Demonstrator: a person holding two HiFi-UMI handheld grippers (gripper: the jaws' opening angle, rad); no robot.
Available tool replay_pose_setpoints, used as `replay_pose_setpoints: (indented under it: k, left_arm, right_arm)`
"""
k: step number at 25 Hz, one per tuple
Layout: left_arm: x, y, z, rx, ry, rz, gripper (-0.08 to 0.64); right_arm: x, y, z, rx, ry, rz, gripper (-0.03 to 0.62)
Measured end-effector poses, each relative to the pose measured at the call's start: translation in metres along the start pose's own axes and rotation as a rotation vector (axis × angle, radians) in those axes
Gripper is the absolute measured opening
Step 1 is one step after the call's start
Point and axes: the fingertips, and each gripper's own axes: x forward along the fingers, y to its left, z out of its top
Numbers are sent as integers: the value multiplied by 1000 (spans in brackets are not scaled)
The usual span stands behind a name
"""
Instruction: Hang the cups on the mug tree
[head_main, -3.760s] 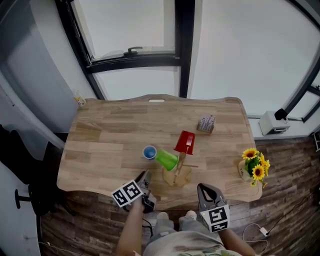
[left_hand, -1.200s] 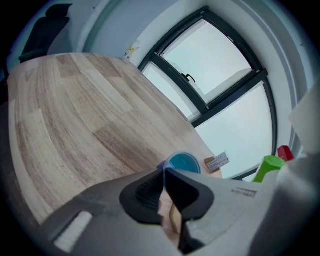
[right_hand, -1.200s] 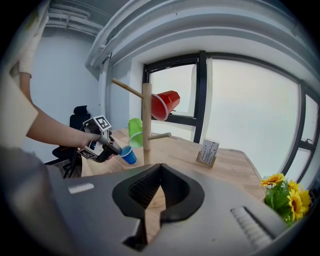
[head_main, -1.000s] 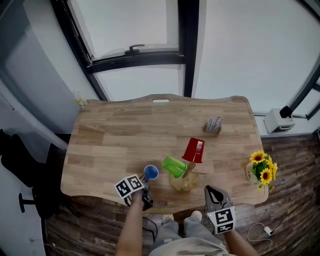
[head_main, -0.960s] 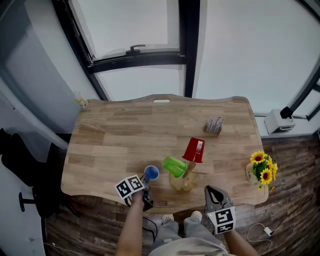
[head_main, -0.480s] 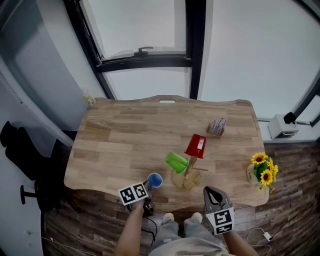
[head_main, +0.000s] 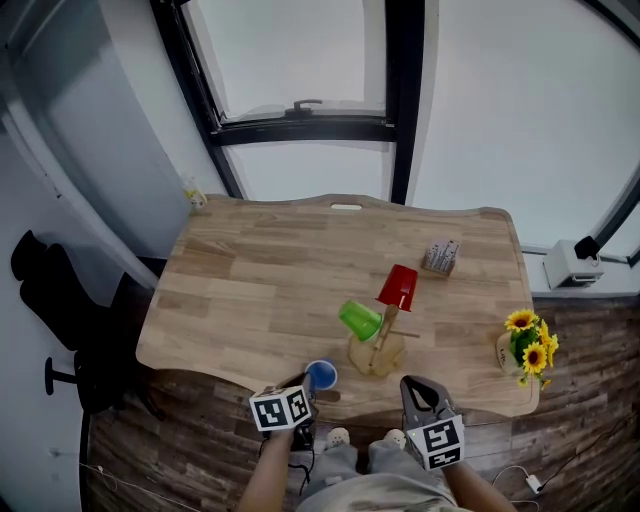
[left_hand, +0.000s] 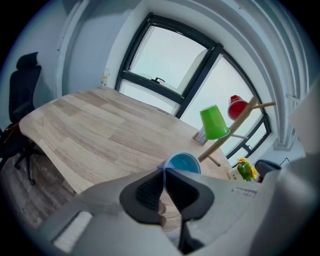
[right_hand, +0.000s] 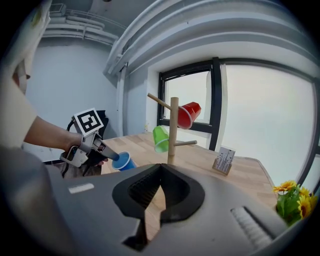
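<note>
Pinching a blue cup (head_main: 321, 376) by its rim, the left gripper (head_main: 305, 392) holds it tipped on its side at the near edge of the wooden table (head_main: 260, 270), just left of the mug tree (head_main: 385, 340).
The left forearm reaches forward from the body with the gripper angled downward. The right gripper (head_main: 418, 385) hovers by the table's front edge, jaws pressed together on nothing. There are three cups (one per colour): the blue one is gripped, while a green cup (head_main: 360, 319) and a red cup (head_main: 398, 287) hang on the tree's pegs. One tree, two grippers, one pot of sunflowers (head_main: 525, 340).
</note>
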Motion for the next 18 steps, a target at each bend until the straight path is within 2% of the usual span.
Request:
replay_pose_setpoints:
  k: [8, 11, 16, 18]
  left_arm:
    - [-14, -29, -9, 131, -7, -27, 18]
    - [-15, -47, -12, 170, 12, -83, 18]
    - [-15, -81, -26, 210, 98, -232, 18]
    - [-14, -89, -31, 240, 129, -256, 18]
  right_arm:
    - [-1, 9, -6, 7, 26, 45, 2]
    - [0, 11, -3, 12, 4, 56, 2]
    - [-4, 11, -6, 15, 6, 69, 2]
    - [-6, 11, -6, 29, -3, 79, 7]
